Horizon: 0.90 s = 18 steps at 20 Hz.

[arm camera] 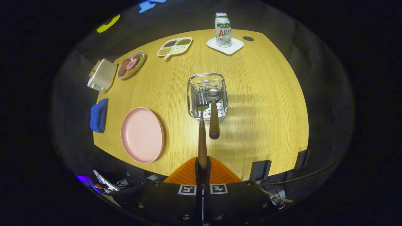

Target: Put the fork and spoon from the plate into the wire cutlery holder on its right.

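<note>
Gripper view showed the gripper (202, 171) closed on the wooden handle of the metal fork (202, 125), both fingers pressed against the handle's end with almost no gap between them. The fork's tines reached over the near rim of the rectangular chrome wire cutlery holder (192, 94) and pointed down into it. The wooden-handled metal spoon (214, 119) already rested in the holder, bowl inside, handle leaning out over the near rim just right of the fork. The round pink plate (143, 135) lay bare, left of the holder, on the pale wooden table (270, 103).

Handling judgement: the fork appeared stiff and light, with most of its weight at the metal head. Held at the handle's far end, it could pivot or slip; a grip nearer mid-handle would have given better control. The smooth handle looked liable to slide. The wire holder seemed light enough to shift if struck.

Legible writing: the white bottle (223, 29) on a white coaster beyond the holder bore a large "AD" in red and green; smaller characters above it could not be read.
</note>
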Motion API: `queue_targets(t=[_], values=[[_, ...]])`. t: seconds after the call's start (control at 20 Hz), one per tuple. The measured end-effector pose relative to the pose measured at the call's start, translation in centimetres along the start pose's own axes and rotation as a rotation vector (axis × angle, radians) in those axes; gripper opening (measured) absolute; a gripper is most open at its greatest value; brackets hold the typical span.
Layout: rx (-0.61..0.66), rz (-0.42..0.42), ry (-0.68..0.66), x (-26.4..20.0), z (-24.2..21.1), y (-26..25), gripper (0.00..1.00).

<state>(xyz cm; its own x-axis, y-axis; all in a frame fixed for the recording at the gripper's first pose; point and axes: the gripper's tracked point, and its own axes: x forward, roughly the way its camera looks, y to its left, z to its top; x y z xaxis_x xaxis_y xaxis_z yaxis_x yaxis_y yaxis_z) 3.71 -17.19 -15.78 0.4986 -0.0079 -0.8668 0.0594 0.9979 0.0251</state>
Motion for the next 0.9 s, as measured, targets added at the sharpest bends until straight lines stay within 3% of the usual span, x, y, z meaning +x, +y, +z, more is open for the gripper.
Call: queue_targets(t=[0.9], values=[[0.041, -0.006, 0.341, -1.6, 2.9, 0.4, 0.02]])
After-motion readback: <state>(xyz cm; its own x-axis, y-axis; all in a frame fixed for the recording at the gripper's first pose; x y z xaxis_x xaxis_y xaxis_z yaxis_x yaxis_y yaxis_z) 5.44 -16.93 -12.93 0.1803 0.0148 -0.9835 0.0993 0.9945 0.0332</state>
